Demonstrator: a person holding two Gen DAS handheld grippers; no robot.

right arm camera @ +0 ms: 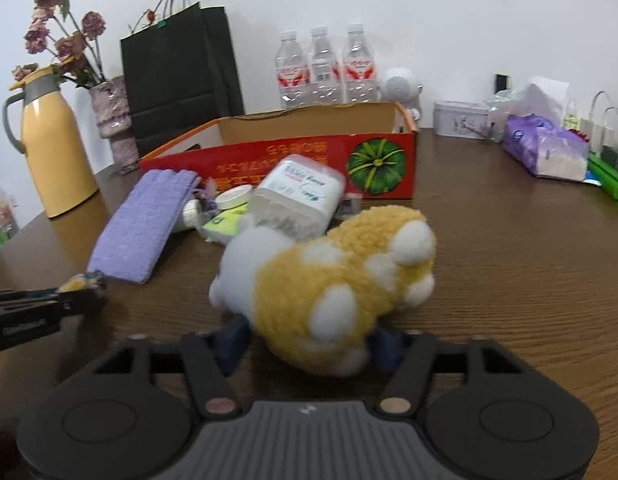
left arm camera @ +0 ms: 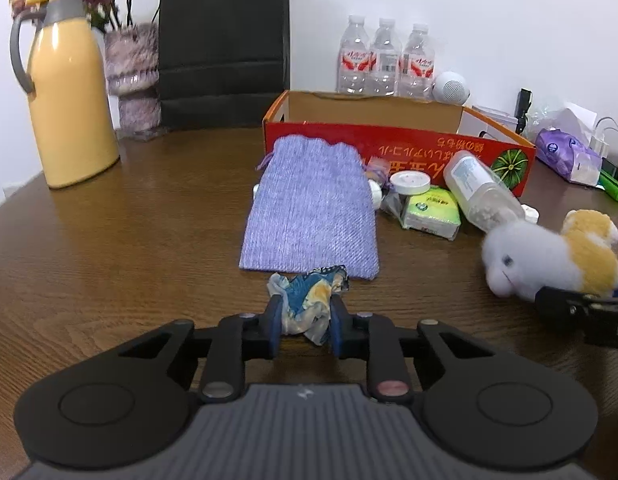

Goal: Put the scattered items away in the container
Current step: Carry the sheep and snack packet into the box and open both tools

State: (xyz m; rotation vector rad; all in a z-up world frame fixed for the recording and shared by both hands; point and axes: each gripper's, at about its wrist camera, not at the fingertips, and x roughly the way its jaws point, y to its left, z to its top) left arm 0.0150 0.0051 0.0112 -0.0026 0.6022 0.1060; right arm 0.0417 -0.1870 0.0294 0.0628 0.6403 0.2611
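A crumpled blue, yellow and white wrapper (left arm camera: 309, 304) lies on the brown table, and my left gripper (left arm camera: 305, 318) is shut on it, both pads pressed against its sides. Just beyond it lies a flat purple pouch (left arm camera: 309, 208). My right gripper (right arm camera: 313, 340) is shut on a white and tan plush toy (right arm camera: 329, 292), a finger on each flank. The plush toy (left arm camera: 549, 256) also shows in the left wrist view. The red cardboard box (right arm camera: 269, 160) stands open behind. A white lid (left arm camera: 409, 182), a green tissue pack (left arm camera: 431, 210) and a clear bottle (left arm camera: 481, 188) lie before it.
A yellow thermos (left arm camera: 65, 100), a flower vase (left arm camera: 133, 80) and a black paper bag (left arm camera: 225, 48) stand at the back left. Three water bottles (left arm camera: 385, 60) stand behind the box. A purple tissue pack (right arm camera: 545, 152) and a small tin (right arm camera: 461, 118) sit at the back right.
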